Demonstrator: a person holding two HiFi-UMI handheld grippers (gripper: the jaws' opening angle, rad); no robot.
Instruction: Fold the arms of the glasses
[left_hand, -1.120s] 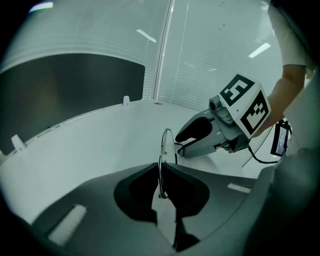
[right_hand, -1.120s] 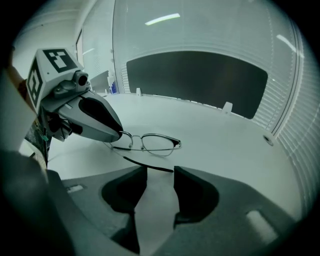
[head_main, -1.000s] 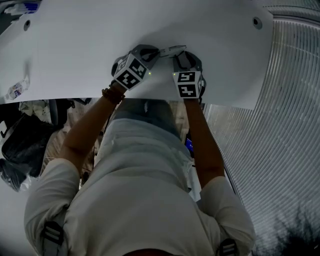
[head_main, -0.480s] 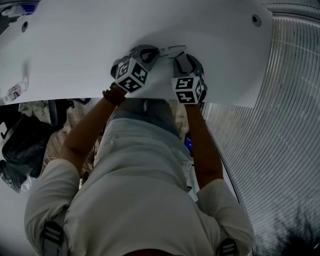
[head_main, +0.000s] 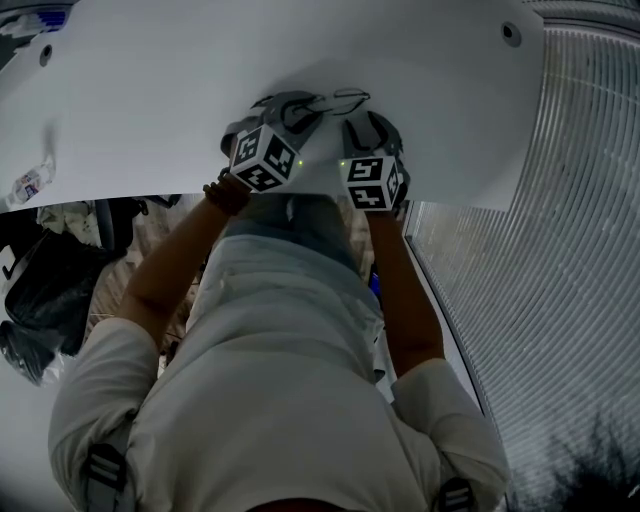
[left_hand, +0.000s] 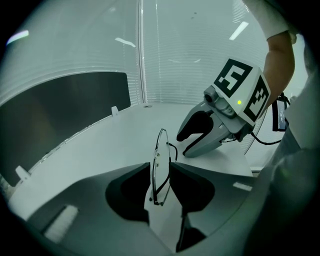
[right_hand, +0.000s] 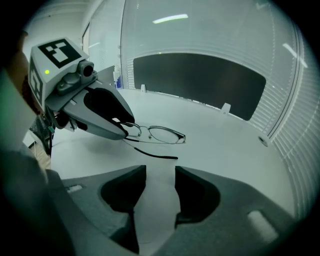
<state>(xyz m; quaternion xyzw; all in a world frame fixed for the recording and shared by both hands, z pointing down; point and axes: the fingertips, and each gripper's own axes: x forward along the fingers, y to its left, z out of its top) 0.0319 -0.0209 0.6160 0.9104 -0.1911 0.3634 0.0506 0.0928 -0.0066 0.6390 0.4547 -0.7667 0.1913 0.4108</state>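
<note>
**Ann:** Lying on the white table (head_main: 150, 90), the glasses (right_hand: 162, 134) stand between the jaws of the left gripper (right_hand: 127, 129). Those jaws have just been opening and are clear of the frame.

**Ben:** And the right gripper (left_hand: 182, 145)?

**Ann:** Just beside the left gripper, spread wide, empty, likewise just opened. Thin wire: light, springy, easily bent. Probably best to steady the bridge and push the outstretched arm (right_hand: 156, 153) near its hinge.

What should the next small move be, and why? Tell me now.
Probably draw the left gripper back off the glasses. Its jaws have just been opening, and the glasses stand loose between them. The right gripper is open and empty, and the near arm lies almost folded against them on the table, so nothing seems left to hold.
</note>
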